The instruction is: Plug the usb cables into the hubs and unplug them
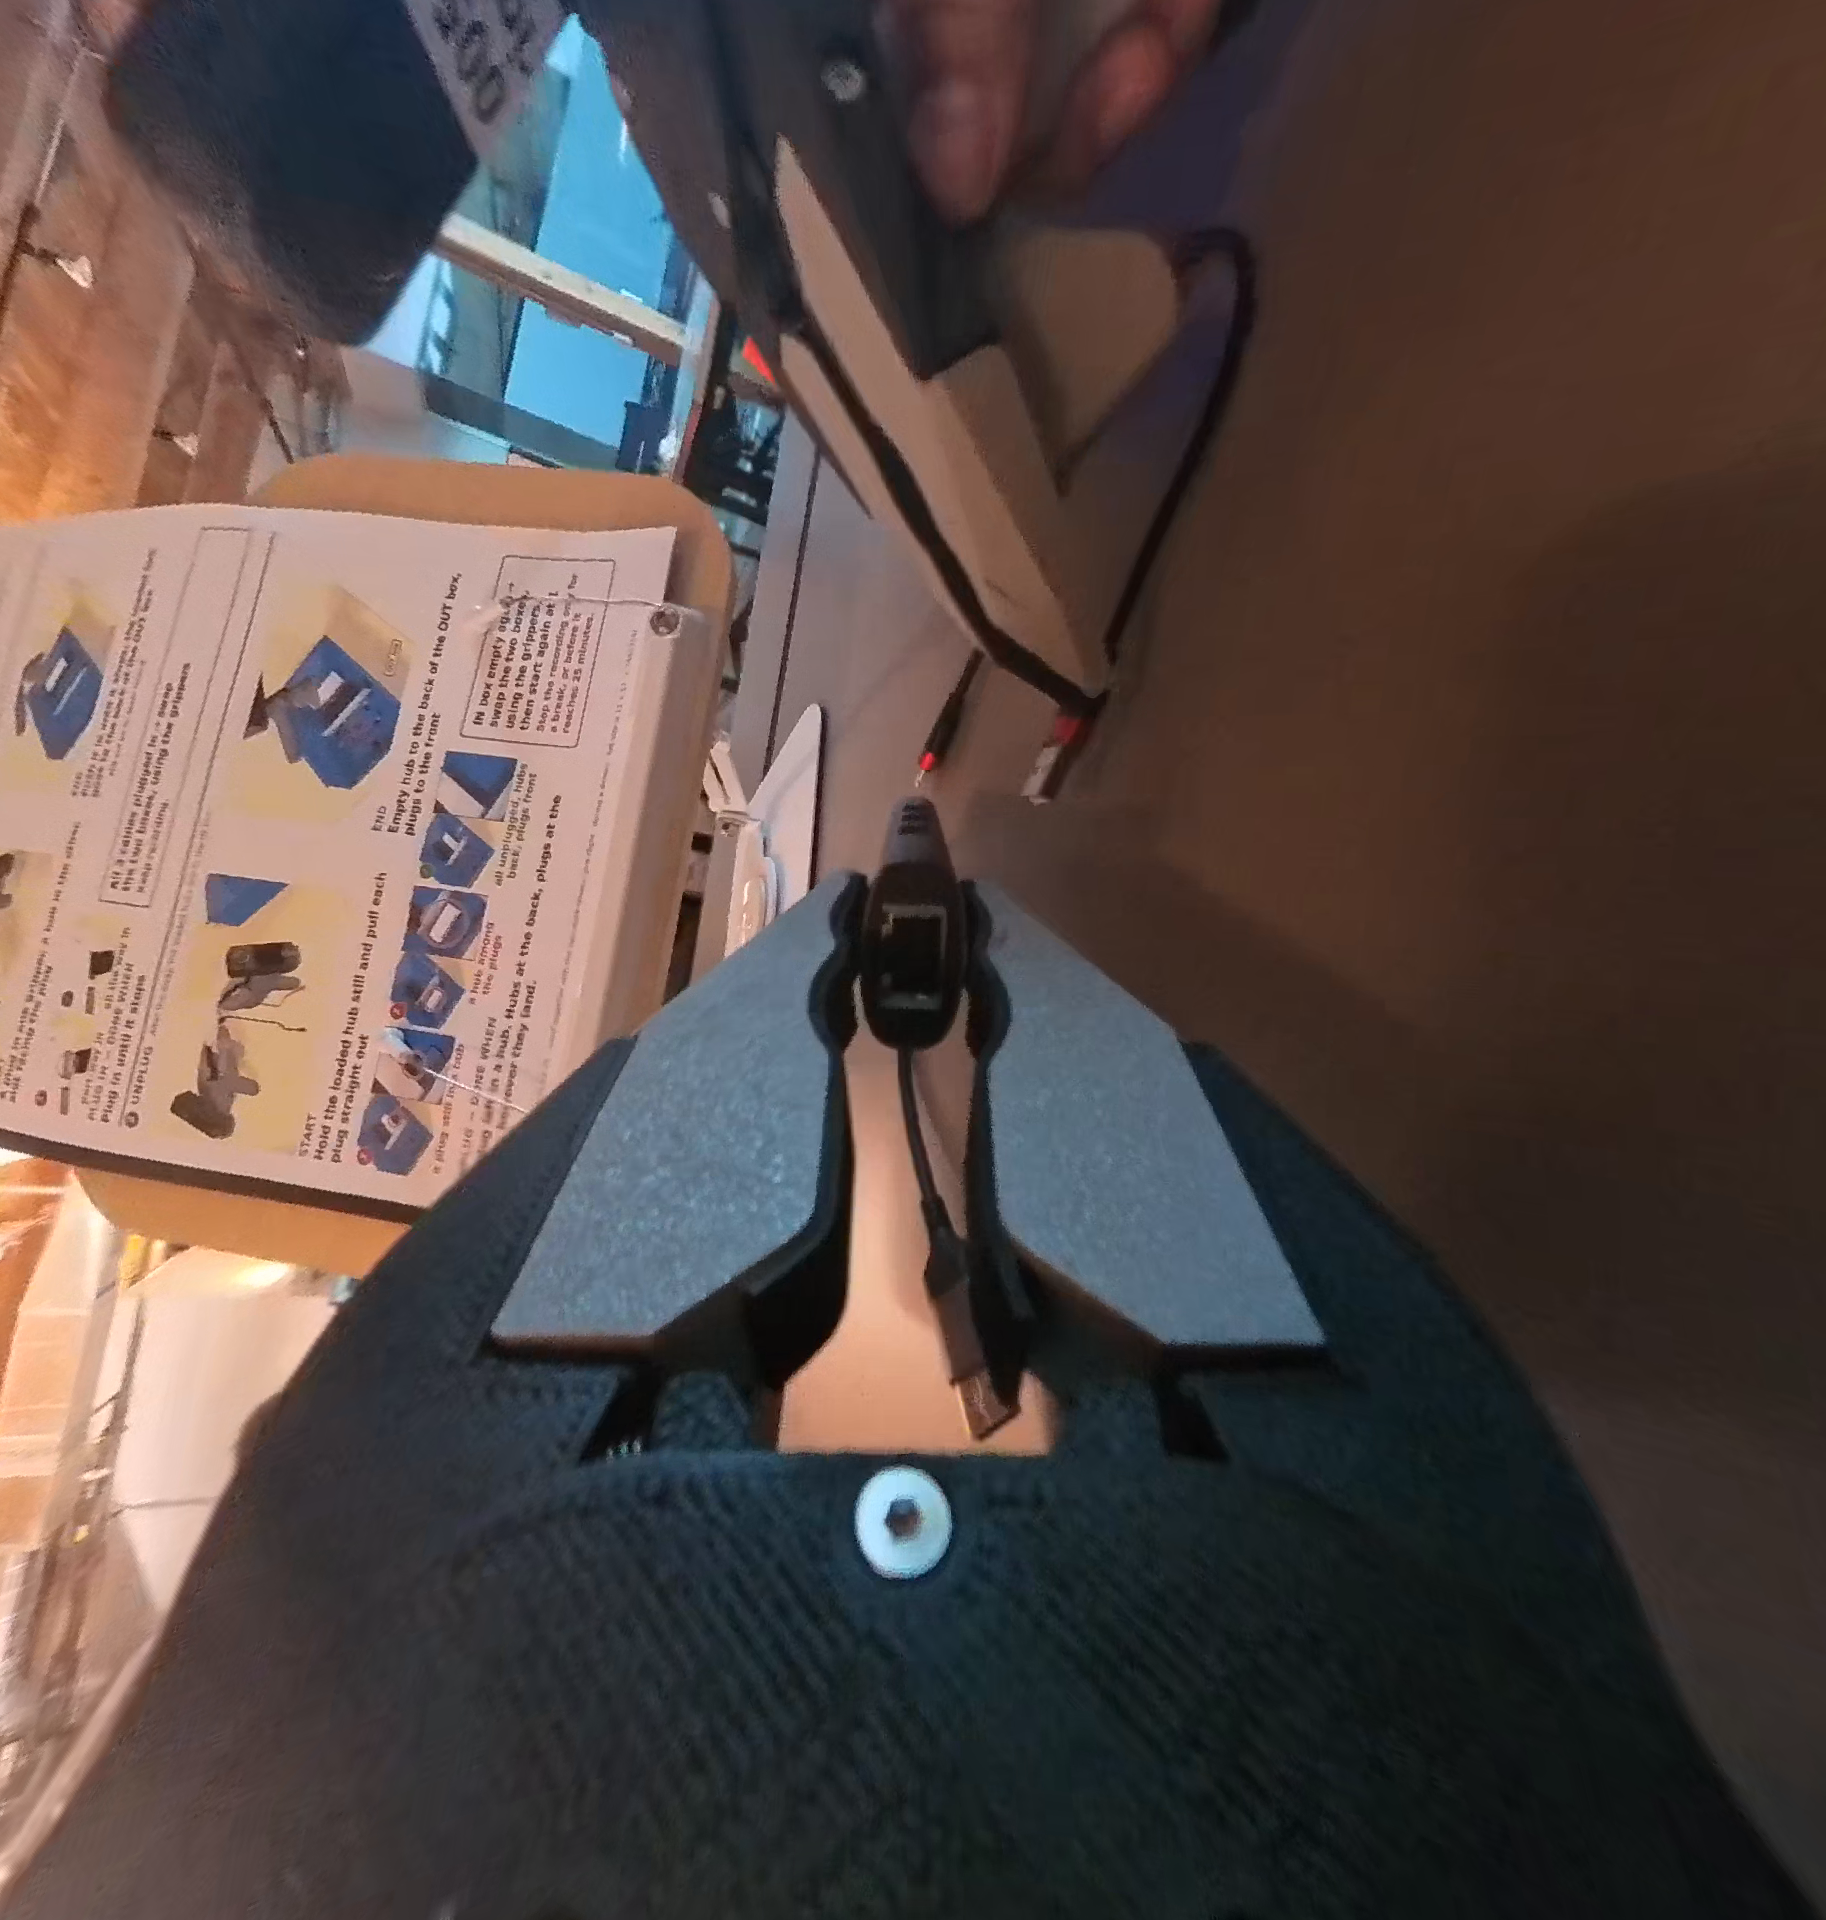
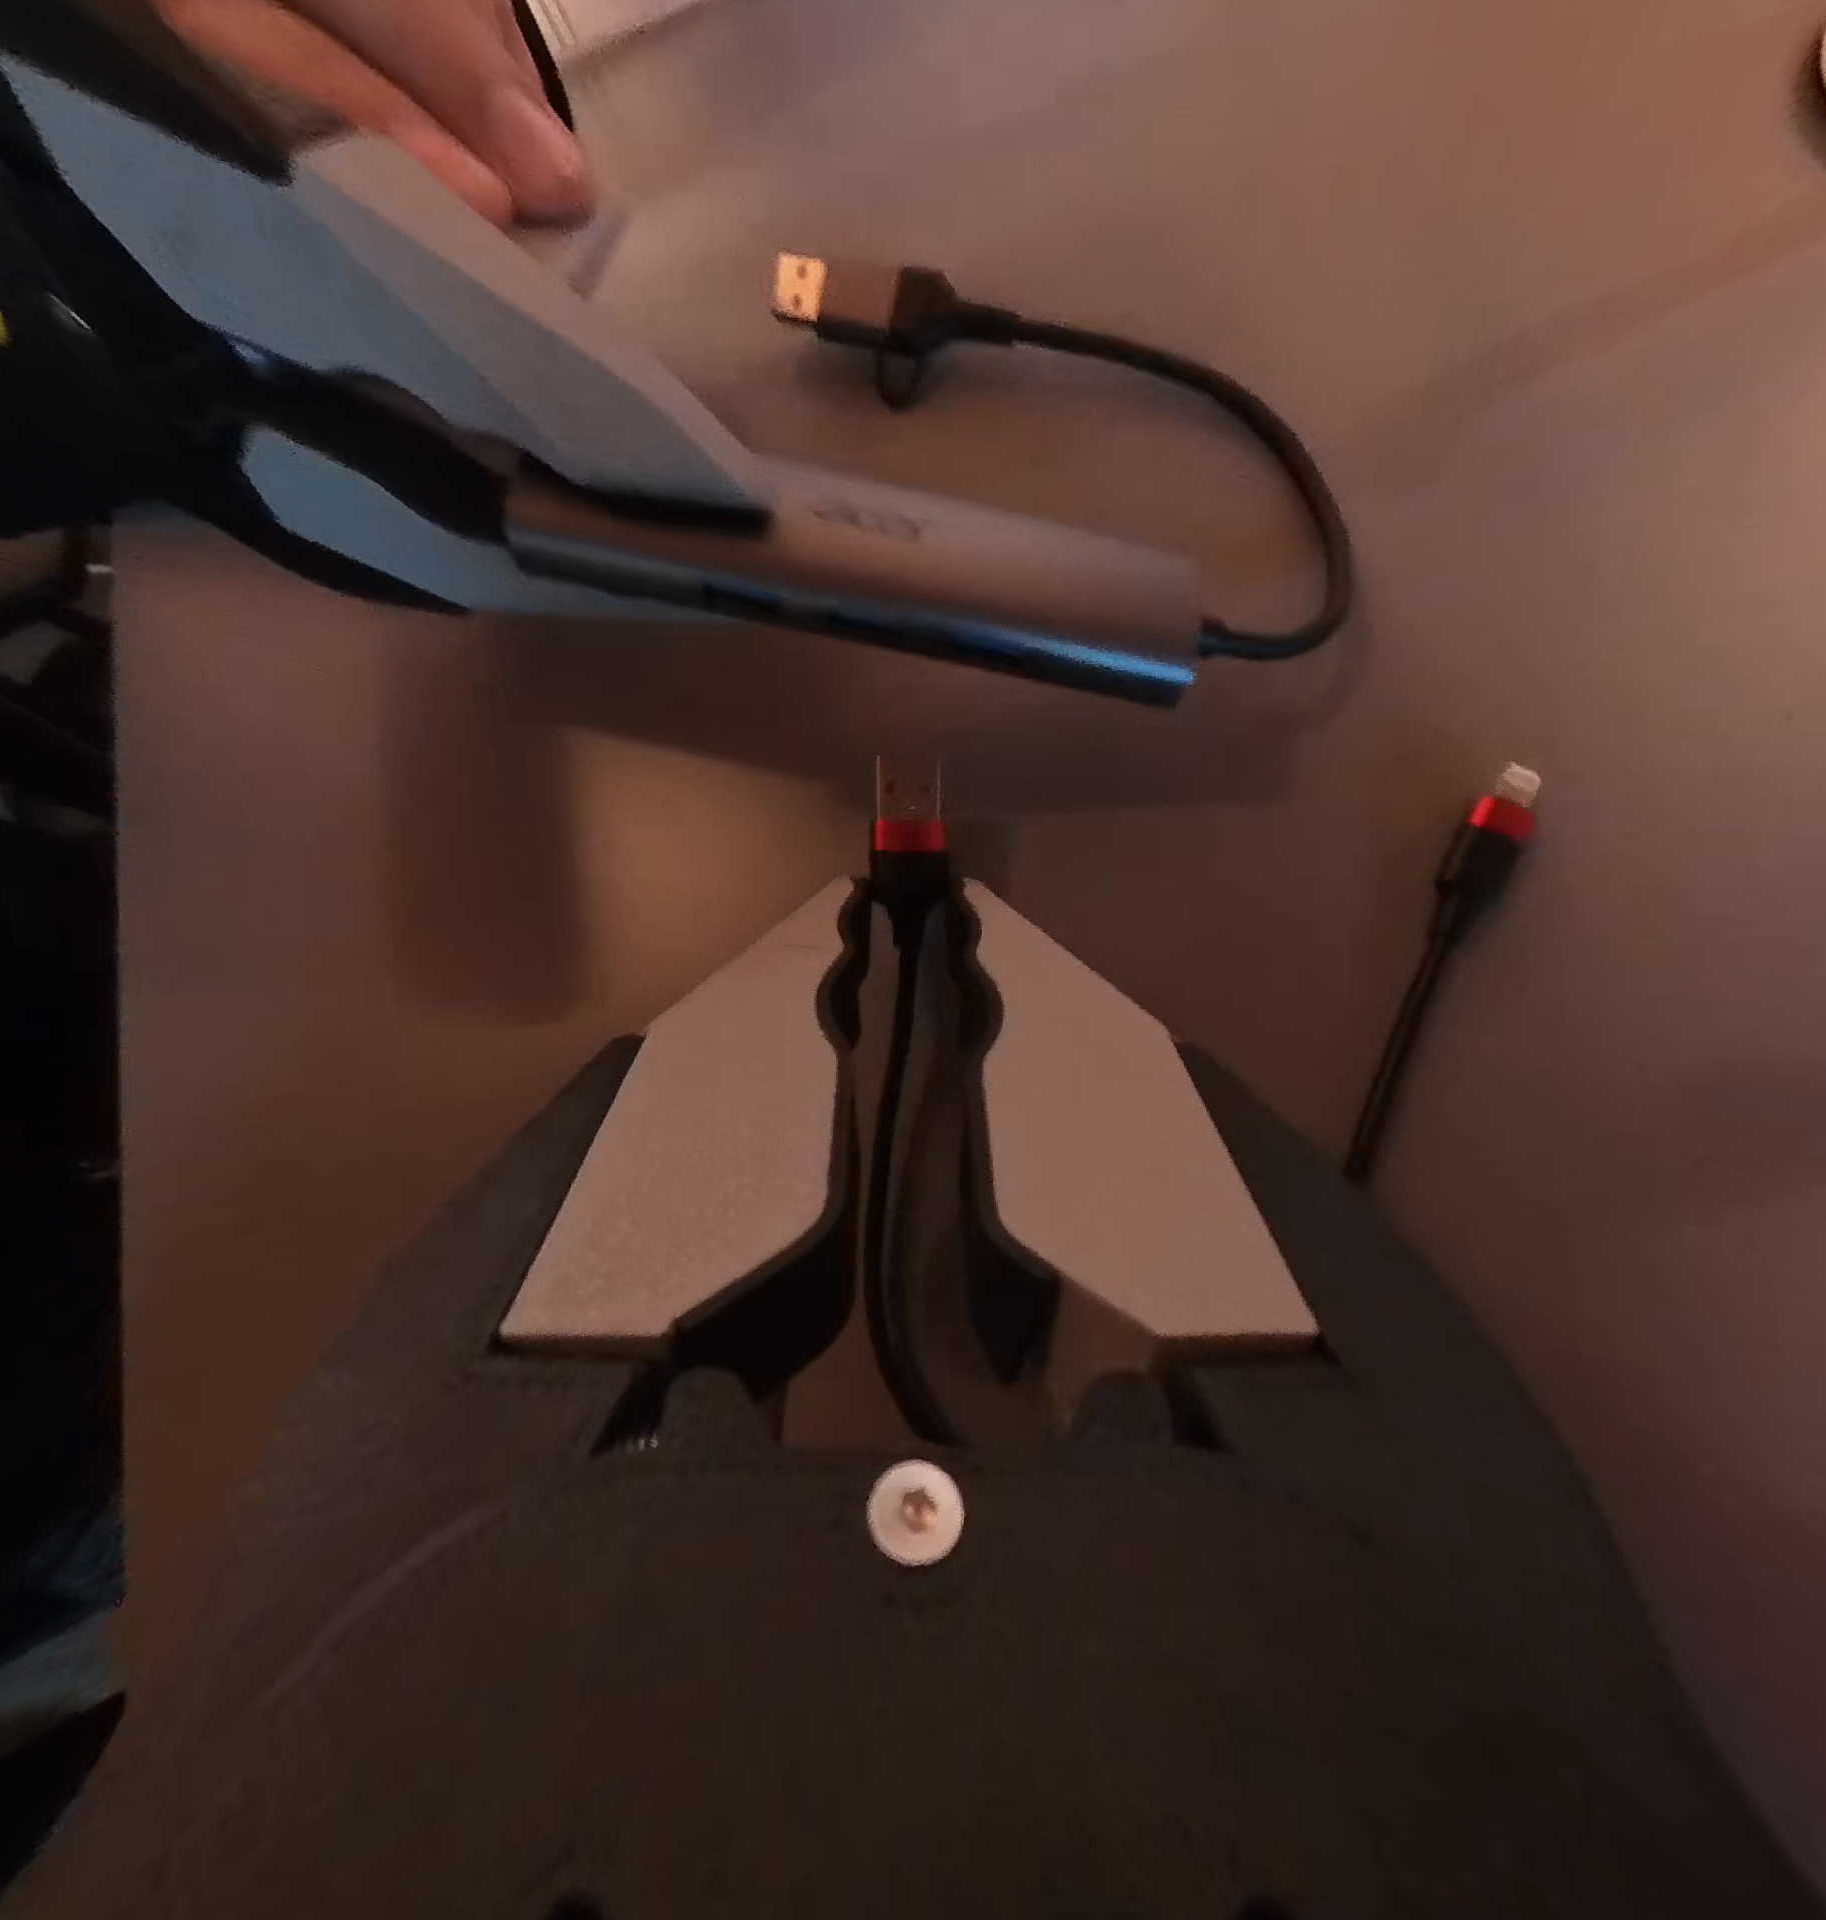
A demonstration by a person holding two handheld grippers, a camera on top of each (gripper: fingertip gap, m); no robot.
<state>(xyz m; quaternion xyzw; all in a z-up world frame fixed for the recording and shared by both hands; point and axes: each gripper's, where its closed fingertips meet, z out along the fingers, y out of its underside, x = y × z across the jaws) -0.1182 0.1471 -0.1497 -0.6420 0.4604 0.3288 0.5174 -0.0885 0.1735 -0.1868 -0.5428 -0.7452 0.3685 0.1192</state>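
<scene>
My left gripper (image 1: 909,896) is shut on a slim grey USB hub (image 1: 907,961), seen end-on in the left wrist view. The hub's short black lead (image 1: 919,1153) and its plug (image 1: 976,1392) hang back between the fingers. My right gripper (image 2: 907,885) is shut on a red-collared USB plug (image 2: 907,805), and its black cable runs back between the fingers. The plug's metal tip sits just below the hub's port side (image 2: 992,587), apart from it. The left gripper (image 2: 618,540) holds the hub from the upper left. The right gripper (image 1: 1054,758) also shows in the left wrist view.
The hub's lead loops to its gold-tipped plug (image 2: 836,296) above the brown table (image 2: 1511,312). The red cable's other end (image 2: 1506,816) lies at the right. A printed instruction sheet (image 1: 317,831) stands at the left. A person's hands (image 2: 452,114) (image 1: 961,104) hold the grippers. The tips of one gripper are about 6 cm away from the tips of the other.
</scene>
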